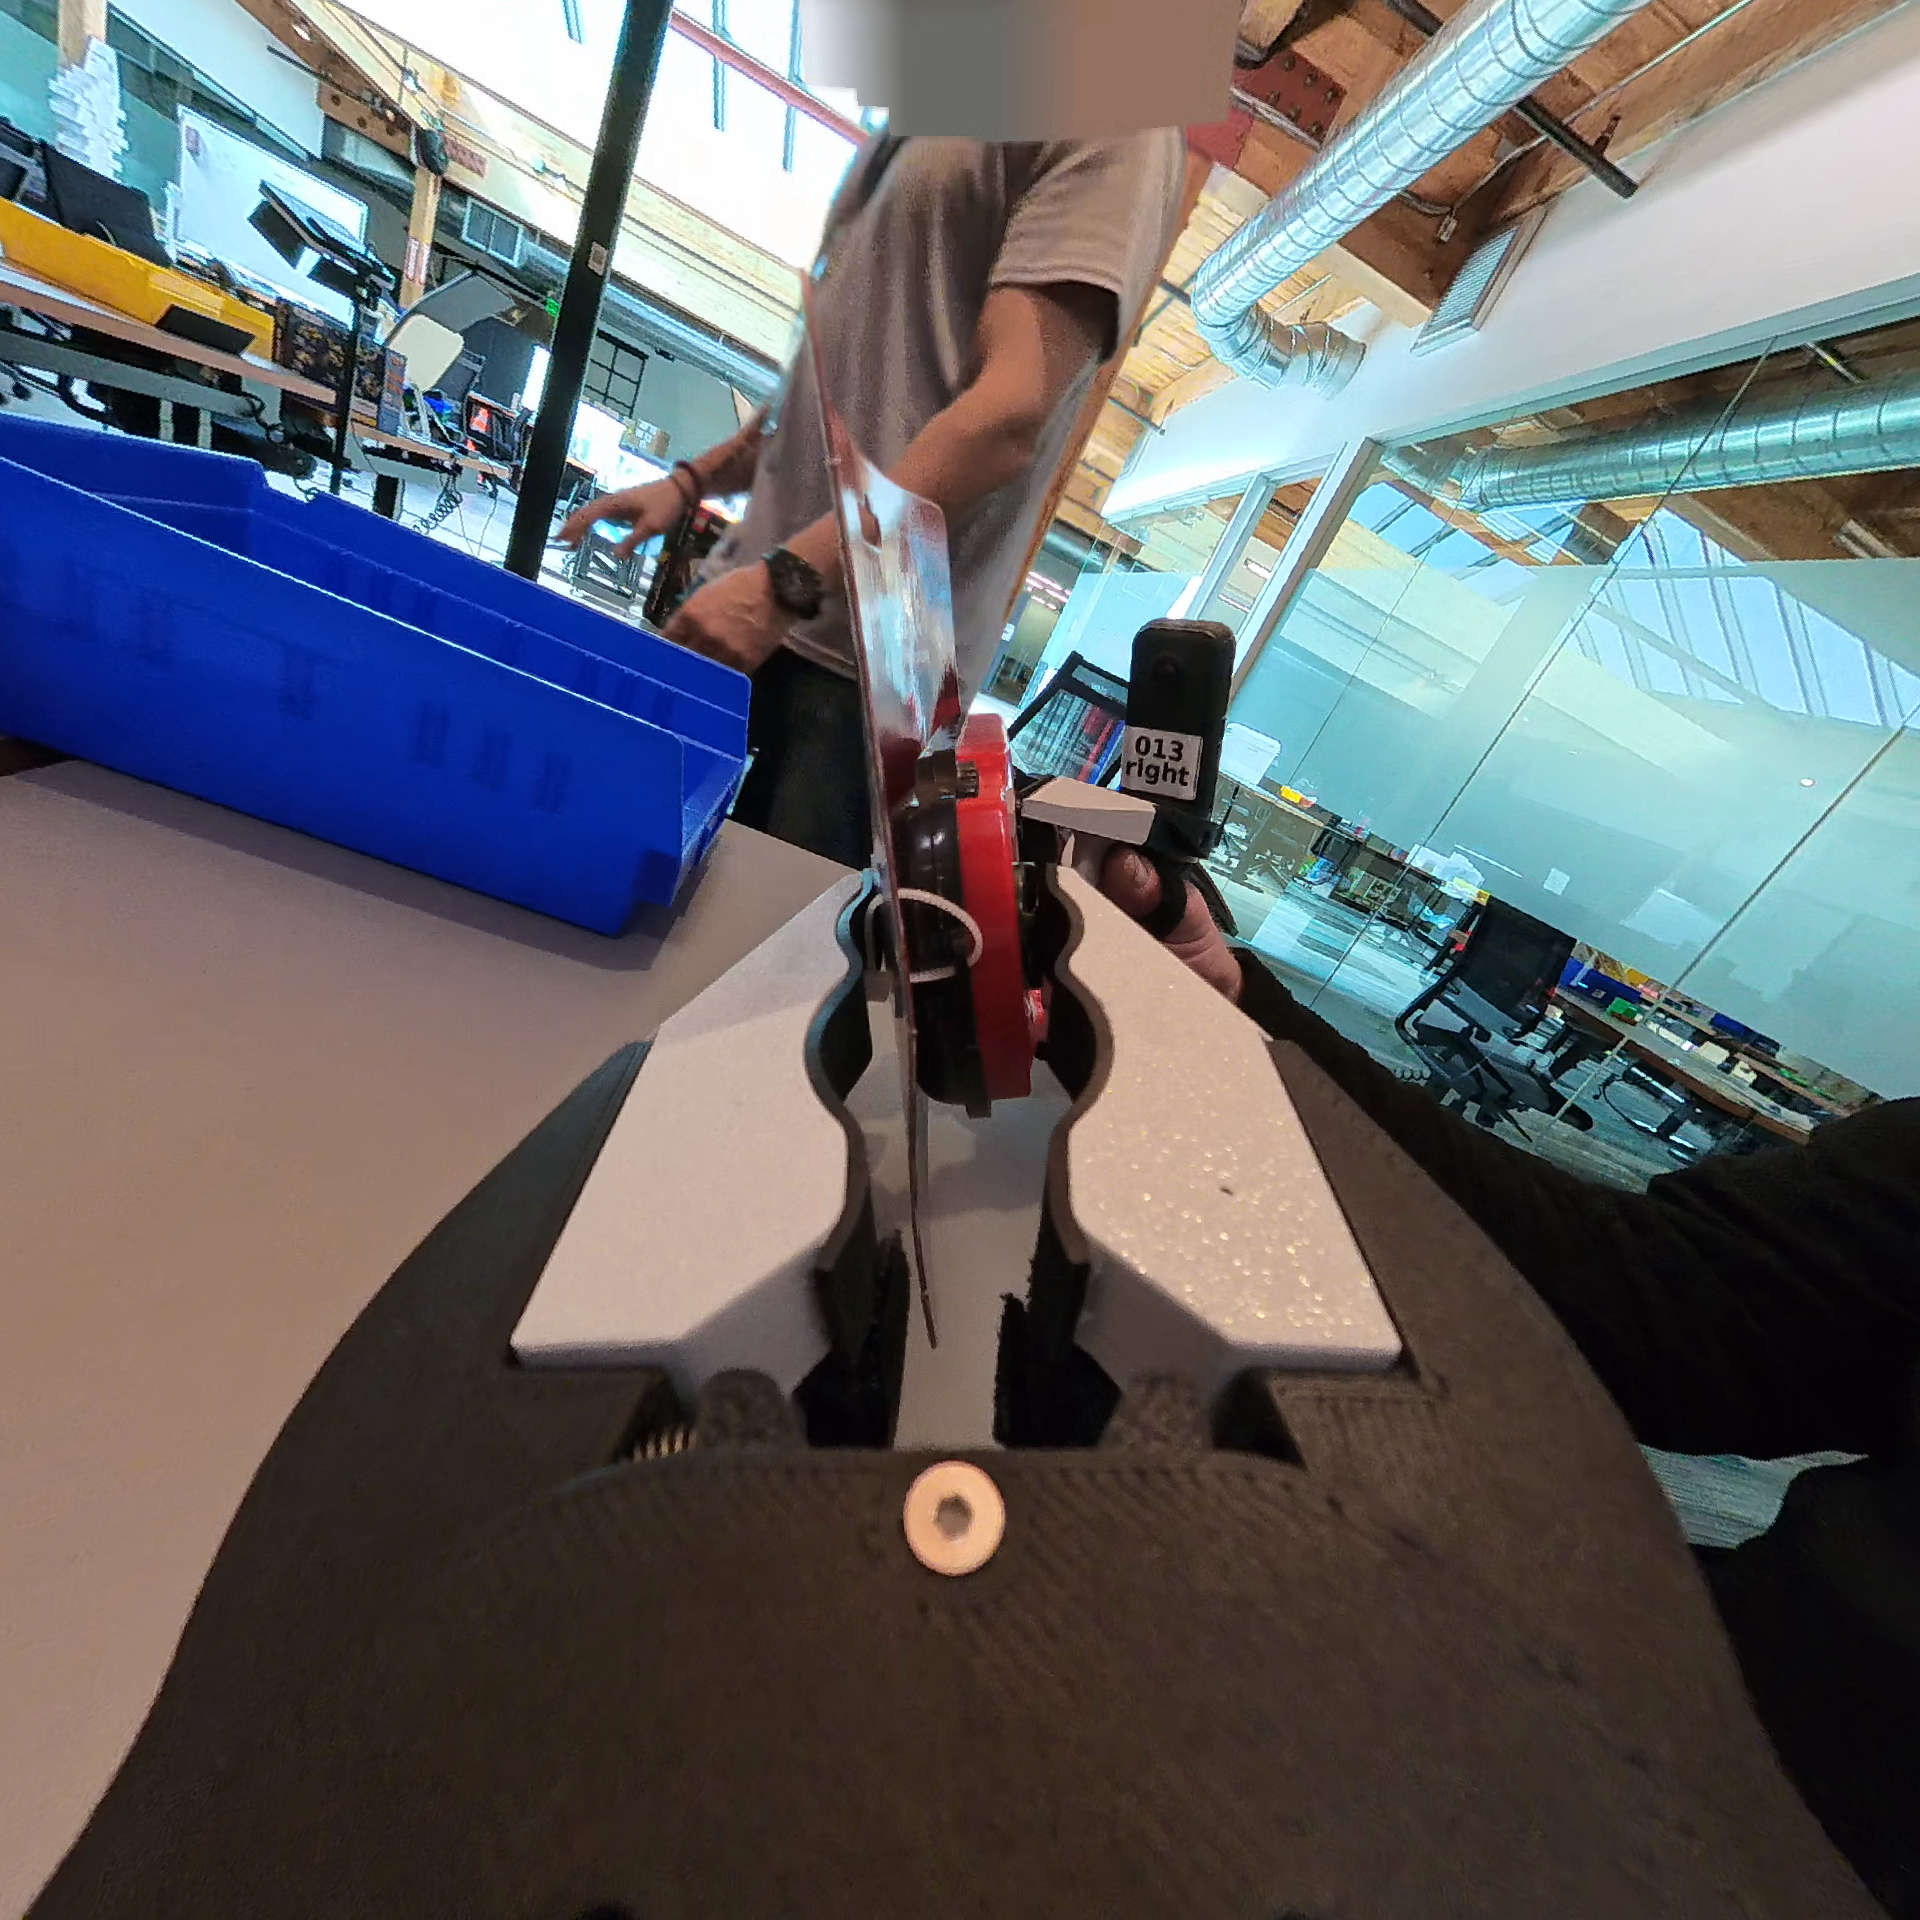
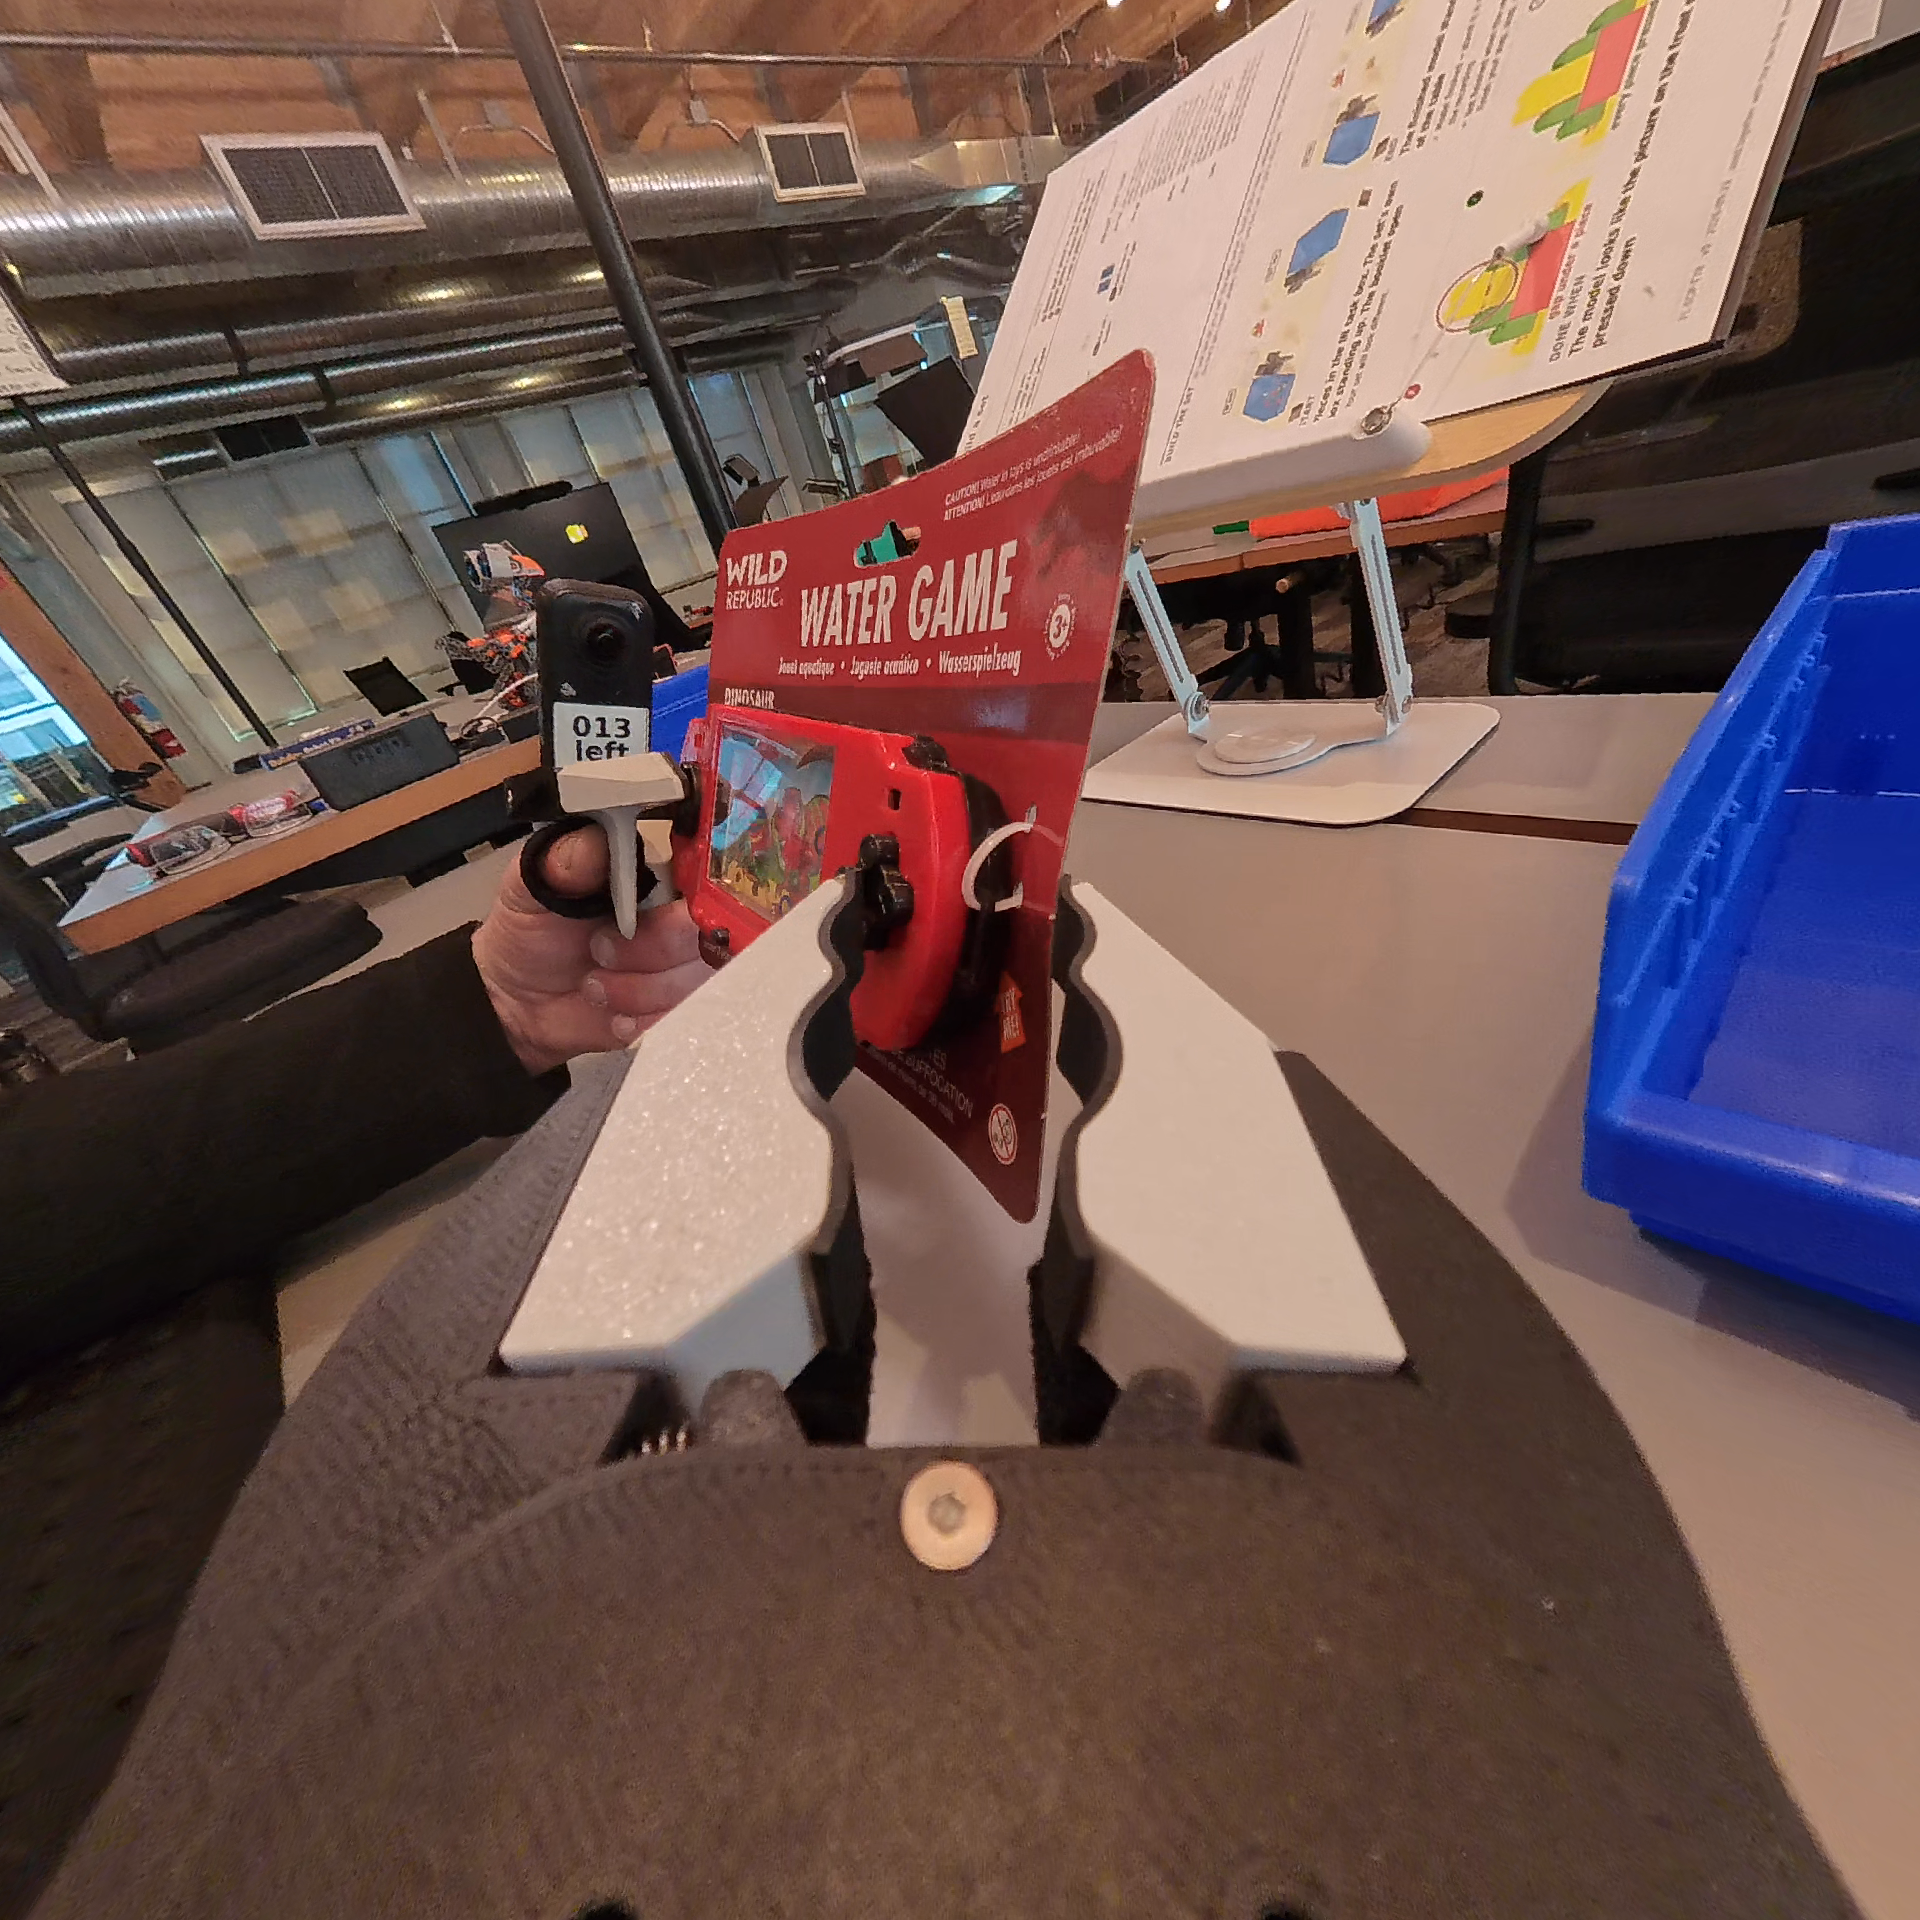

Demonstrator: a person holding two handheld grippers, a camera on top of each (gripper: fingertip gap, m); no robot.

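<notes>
A red handheld water game toy (image 2: 821,831) is tied with a white zip tie to a red backing card (image 2: 925,582) and held upright above the grey table (image 2: 1403,987). My right gripper (image 2: 956,904) is shut on it, one finger on the toy's front by a black knob, the other behind the card. My left gripper (image 1: 961,904) is shut on the same toy (image 1: 987,935), seen edge-on, with the card (image 1: 899,623) rising between the fingers. The left gripper (image 2: 623,800) shows at the toy's left end in the right wrist view. The right gripper (image 1: 1101,821) shows behind the toy in the left wrist view.
A blue plastic bin (image 2: 1766,935) stands on the table to the right; it also shows in the left wrist view (image 1: 364,665). A white stand (image 2: 1299,758) with a printed sheet (image 2: 1351,239) stands at the back. A person in a grey shirt (image 1: 935,312) stands beyond the table.
</notes>
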